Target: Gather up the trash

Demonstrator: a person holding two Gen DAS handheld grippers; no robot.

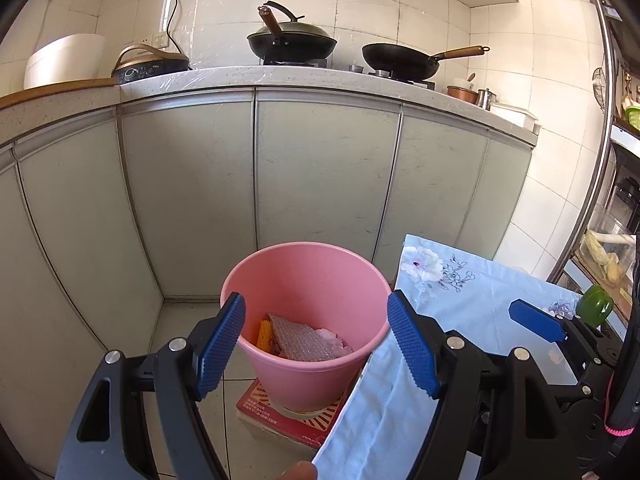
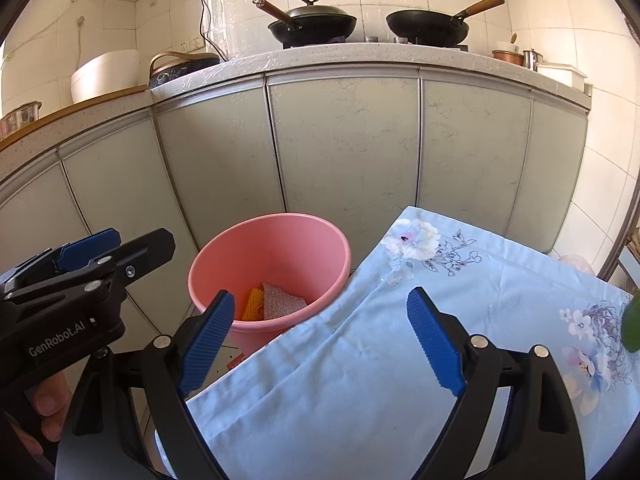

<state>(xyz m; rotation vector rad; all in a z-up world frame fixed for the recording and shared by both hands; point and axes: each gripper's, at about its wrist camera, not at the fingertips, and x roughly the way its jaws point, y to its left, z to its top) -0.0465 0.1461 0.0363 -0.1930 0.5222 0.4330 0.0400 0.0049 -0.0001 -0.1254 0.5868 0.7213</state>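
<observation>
A pink bin (image 1: 308,272) stands on the floor in front of the cabinets, on a red box (image 1: 292,420). Inside lie a grey-pink textured sheet (image 1: 304,340) and an orange piece (image 1: 264,334). My left gripper (image 1: 316,346) is open and empty just above the bin's near rim. In the right wrist view the bin (image 2: 256,248) is at left, with the sheet (image 2: 280,300) and orange piece (image 2: 253,304) inside. My right gripper (image 2: 320,340) is open and empty above the light-blue floral cloth (image 2: 400,360). The left gripper (image 2: 88,250) shows at far left.
The cloth-covered table (image 1: 480,292) stands right of the bin. A green object (image 1: 596,304) sits at its far right edge. Grey cabinet doors (image 1: 320,180) stand behind the bin. Two woks (image 1: 292,42) and a rice cooker (image 1: 64,60) are on the counter.
</observation>
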